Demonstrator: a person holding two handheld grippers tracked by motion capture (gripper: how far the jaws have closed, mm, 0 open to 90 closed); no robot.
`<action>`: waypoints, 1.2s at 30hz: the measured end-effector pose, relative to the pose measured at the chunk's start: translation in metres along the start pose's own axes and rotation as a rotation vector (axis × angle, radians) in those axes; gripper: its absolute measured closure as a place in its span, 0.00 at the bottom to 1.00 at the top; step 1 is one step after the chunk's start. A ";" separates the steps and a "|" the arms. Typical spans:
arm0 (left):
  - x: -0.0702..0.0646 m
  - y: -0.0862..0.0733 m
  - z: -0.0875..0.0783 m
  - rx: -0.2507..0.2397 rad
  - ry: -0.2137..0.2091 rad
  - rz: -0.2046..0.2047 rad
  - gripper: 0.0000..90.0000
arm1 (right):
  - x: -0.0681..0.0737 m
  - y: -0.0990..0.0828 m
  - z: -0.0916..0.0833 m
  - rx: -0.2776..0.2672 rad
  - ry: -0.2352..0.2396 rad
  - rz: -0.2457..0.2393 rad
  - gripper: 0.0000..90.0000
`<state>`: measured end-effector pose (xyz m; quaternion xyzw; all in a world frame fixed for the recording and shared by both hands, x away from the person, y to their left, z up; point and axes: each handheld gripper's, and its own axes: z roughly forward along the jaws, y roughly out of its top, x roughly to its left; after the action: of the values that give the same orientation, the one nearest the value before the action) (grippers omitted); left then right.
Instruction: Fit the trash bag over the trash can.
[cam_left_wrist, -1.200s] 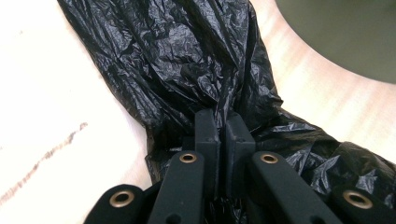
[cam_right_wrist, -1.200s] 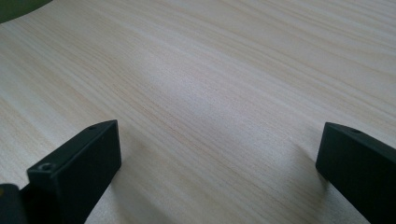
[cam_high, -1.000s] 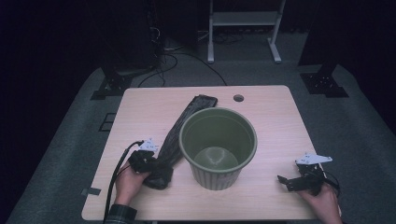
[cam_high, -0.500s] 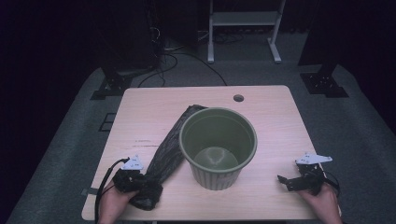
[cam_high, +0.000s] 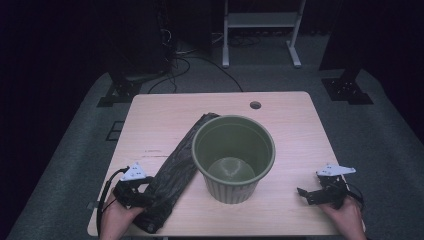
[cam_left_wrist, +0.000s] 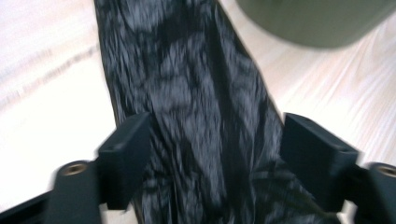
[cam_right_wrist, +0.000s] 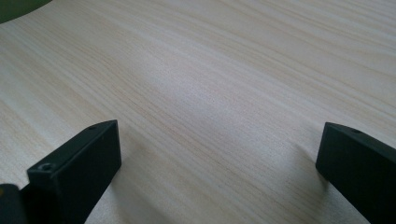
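A long folded black plastic bag (cam_high: 175, 167) lies slantwise on the wooden table (cam_high: 165, 125), left of an upright green bin (cam_high: 232, 187). Its far end touches the bin's rim and its near end reaches the front edge. My left gripper (cam_high: 145, 197) sits at that near end. In the left gripper view the bag (cam_left_wrist: 196, 107) runs between the jaws of the left gripper (cam_left_wrist: 215, 158). These jaws have just been opening and now stand wide, without pressing on it. My right gripper (cam_high: 304, 194) rests open at the front right, with bare wood between the jaws of the right gripper (cam_right_wrist: 219, 154).
A round cable hole (cam_high: 255, 105) sits near the table's far edge. Behind the table, cables (cam_high: 200, 60) and a white stand's legs (cam_high: 260, 30) lie on the dark floor. A corner of the bin (cam_right_wrist: 14, 9) shows in the right gripper view.
The left gripper moved toward the near left corner and dragged the bag's near end with it, so the bag slid along the bin. Its jaws then opened. The right gripper stayed put.
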<state>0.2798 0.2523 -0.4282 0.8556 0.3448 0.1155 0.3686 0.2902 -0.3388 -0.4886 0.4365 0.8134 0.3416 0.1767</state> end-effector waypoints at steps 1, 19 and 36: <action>0.000 0.000 0.000 0.000 0.000 0.000 0.19 | 0.000 0.000 0.000 0.000 0.000 0.000 0.00; 0.009 0.052 0.051 -0.018 0.044 -0.010 0.00 | 0.000 0.000 0.000 0.000 -0.002 0.000 0.00; 0.024 0.046 0.104 0.062 0.090 -0.048 0.00 | 0.000 0.001 0.000 0.000 -0.001 0.001 0.00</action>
<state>0.3677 0.1890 -0.4703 0.8520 0.3848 0.1344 0.3285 0.2911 -0.3387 -0.4885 0.4371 0.8131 0.3413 0.1771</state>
